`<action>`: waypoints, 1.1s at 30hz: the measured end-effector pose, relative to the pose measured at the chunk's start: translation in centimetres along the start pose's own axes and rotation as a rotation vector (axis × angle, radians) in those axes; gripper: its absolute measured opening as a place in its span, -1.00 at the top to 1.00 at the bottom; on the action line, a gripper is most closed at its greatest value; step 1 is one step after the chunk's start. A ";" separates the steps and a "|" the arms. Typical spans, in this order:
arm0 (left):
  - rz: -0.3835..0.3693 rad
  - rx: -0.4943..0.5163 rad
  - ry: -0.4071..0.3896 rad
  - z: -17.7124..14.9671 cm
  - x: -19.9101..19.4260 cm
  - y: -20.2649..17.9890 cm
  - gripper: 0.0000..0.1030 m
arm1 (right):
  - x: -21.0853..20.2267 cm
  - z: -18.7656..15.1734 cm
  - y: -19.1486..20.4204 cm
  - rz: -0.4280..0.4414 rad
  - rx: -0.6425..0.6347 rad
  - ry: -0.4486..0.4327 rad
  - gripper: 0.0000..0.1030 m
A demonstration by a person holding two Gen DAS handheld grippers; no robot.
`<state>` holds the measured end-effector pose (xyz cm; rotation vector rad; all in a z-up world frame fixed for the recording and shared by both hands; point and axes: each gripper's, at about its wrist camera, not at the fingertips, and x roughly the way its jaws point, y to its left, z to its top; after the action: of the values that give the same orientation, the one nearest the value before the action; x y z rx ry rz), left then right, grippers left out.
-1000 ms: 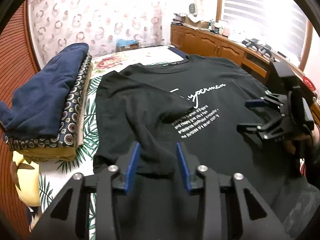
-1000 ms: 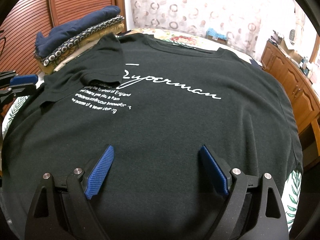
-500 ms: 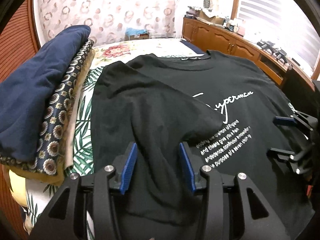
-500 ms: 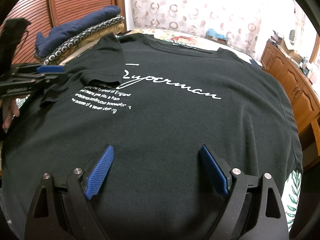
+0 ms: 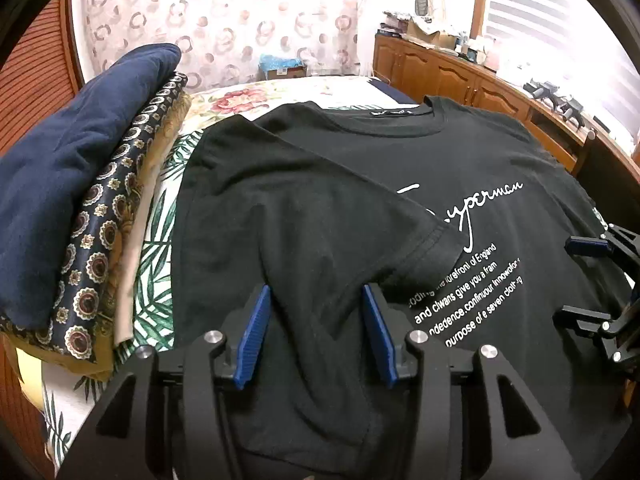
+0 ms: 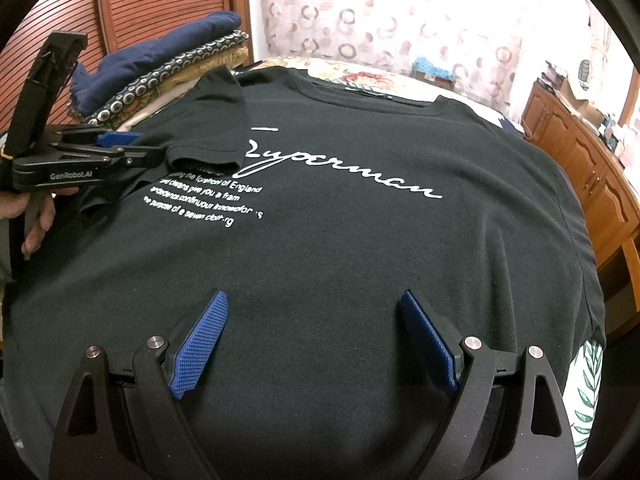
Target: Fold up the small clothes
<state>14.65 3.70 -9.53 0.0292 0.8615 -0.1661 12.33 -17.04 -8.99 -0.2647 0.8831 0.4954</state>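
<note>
on floral bedspread, wooden cabinets beyond

- My left gripper points forward and steeply down. Its jaws have just been opening and now stand partly apart, with dark cloth lying between the blue pads and no squeeze on it.
- From the right camera, the left gripper reaches in level from the left edge, and bare fingers curl under its handle.
- My right gripper also tilts steeply down, with its jaws spread wide and nothing pinched between them.
- From the left camera, the right gripper shows side-on at the right edge.
</note>
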 end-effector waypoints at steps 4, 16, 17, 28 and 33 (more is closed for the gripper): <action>-0.002 -0.001 0.001 0.1 0.0 0.0 0.08 | -0.1 0.0 0.0 -0.001 0.001 -0.001 -0.74; -0.016 -0.003 0.006 0.2 -0.1 -0.5 0.02 | -6.7 -0.6 -8.8 -0.152 0.140 -0.161 -0.67; -0.016 -0.003 0.006 0.2 -0.1 -0.5 0.02 | -7.1 -0.6 -9.7 -0.171 0.150 -0.163 -0.65; -0.016 -0.004 0.006 0.2 -0.1 -0.5 0.02 | -7.0 -3.9 -23.2 -0.255 0.349 -0.068 -0.10; -0.016 -0.004 0.006 0.2 -0.1 -0.5 0.02 | -5.7 -4.5 -24.8 -0.159 0.420 -0.042 0.13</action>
<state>14.67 3.17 -9.33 0.0192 0.8680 -0.1798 19.05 -41.86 -6.81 0.0595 0.8950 0.1594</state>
